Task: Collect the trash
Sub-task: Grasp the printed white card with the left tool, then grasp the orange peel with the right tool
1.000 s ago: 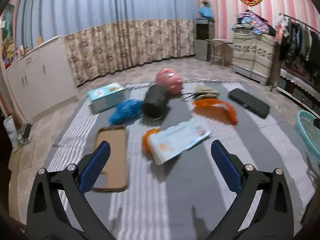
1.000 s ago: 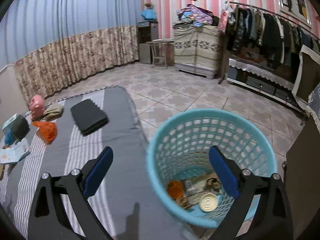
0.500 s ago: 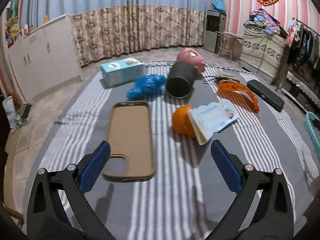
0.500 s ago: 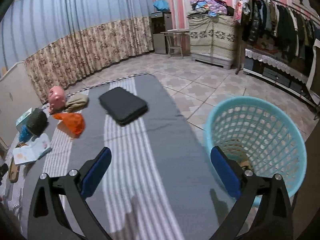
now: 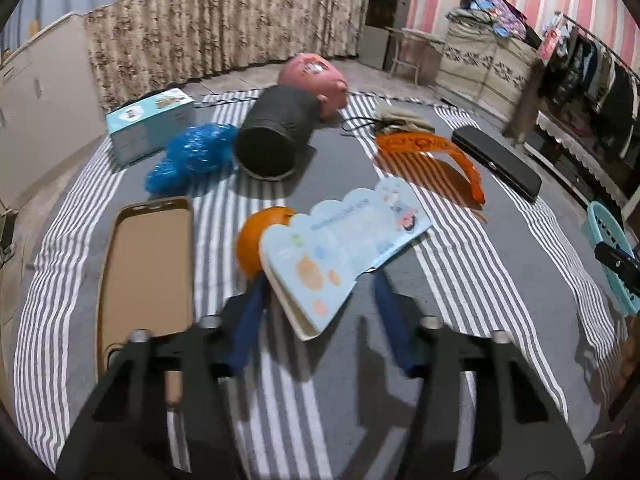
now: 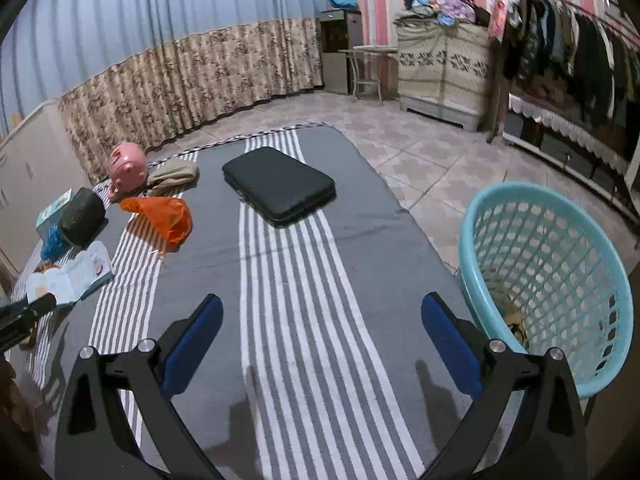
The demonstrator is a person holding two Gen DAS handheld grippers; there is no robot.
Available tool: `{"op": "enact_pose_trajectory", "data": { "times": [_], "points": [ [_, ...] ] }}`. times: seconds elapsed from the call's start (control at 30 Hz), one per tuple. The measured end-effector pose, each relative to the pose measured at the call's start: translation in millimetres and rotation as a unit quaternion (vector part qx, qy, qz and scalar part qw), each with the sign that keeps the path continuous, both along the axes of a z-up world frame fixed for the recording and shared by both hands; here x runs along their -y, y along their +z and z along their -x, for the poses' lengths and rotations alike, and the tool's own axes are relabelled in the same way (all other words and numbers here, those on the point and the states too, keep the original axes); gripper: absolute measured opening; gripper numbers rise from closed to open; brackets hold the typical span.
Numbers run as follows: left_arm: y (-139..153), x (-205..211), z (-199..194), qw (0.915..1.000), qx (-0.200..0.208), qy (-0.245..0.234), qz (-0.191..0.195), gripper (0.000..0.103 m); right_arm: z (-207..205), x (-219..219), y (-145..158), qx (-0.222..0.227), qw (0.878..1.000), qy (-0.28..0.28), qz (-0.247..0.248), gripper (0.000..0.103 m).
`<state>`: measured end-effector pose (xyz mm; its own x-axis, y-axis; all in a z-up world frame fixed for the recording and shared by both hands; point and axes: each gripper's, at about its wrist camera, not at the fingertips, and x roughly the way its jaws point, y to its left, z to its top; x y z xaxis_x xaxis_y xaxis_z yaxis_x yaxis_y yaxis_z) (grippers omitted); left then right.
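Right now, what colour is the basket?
Light turquoise basket, clearest in the right wrist view.

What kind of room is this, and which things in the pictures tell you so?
Most likely a lived-in room of a home, perhaps a bedroom or living room. Long curtains cover the far wall, clothes hang on a rack at the side, and a striped rug lies on the tiled floor.

Light: dim, bluish indoor light from above, even in both views.
Shadows: soft dark patches on the striped mat (image 6: 304, 280) under each gripper's arms.
Blur: left wrist view smeared near its fingers (image 5: 248, 320); right wrist view sharp.
Distortion: strong fisheye bending, black corners.
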<state>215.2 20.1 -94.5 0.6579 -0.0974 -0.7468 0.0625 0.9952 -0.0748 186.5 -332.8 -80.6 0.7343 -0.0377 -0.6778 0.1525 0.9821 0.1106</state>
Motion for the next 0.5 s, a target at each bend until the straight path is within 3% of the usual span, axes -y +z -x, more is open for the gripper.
{"op": "enact_pose_trajectory", "data": {
  "times": [0.07,0.3,0.5],
  "points": [
    [-1.1,3.3,-2.2,1.0,-0.007,-0.007,0.0,0.025,-0.8,-0.2,-2.6,-0.002,1.0,-0.001,-0.005,0.097],
    [16.1,4.2,12.8,0.9994,0.022,-0.027,-0.002,0.008,1.1,-17.3,-5.8,-0.007,1.0,0.019,0.017,0.097],
    [51.2,-15.8,35.0,0.9968,0.075,-0.025,-0.005,0.008,8.3,-48.9,6.2,0.012,0.997,0.052,0.048,0.097]
  ]
}}
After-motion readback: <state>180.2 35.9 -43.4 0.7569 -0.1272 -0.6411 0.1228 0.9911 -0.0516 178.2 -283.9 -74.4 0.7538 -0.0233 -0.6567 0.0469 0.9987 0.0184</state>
